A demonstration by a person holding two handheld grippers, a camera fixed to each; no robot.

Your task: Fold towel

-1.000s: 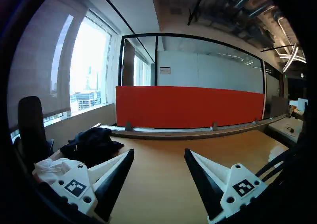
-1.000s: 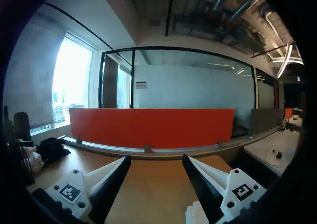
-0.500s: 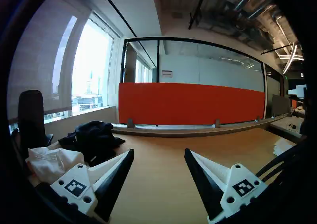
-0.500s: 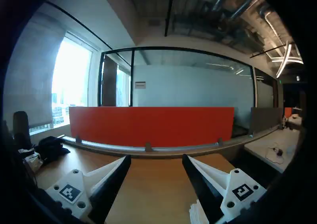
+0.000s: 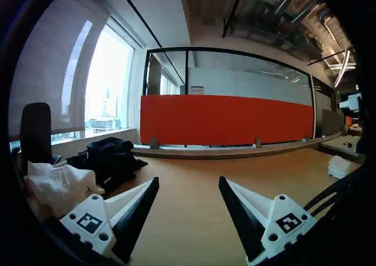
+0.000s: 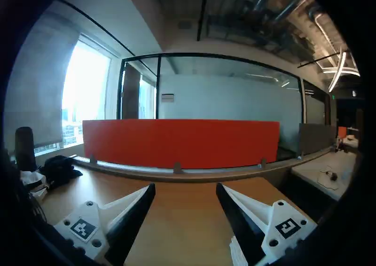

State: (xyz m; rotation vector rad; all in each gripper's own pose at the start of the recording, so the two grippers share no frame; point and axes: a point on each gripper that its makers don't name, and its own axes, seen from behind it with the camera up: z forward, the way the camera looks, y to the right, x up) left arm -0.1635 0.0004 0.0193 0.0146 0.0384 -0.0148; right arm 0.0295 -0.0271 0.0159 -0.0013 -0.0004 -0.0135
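Both jaws: spread wide, nothing between them; left gripper [image 5: 188, 179] and right gripper [image 6: 185, 185] hang over the bare desk [image 5: 188, 219]
Towel: probably the crumpled white cloth [image 5: 56, 186] at the desk's left edge, touching a dark garment [image 5: 110, 160]; a white folded stack [image 6: 237, 254] lies just beside the right gripper
Risk: a grab into that heap could catch the dark garment too, or drag the cloth off the edge
Writing: square coded markers [image 5: 89, 222] on the grippers, no words; small sign [image 5: 196, 90] on the glass wall, too small to read
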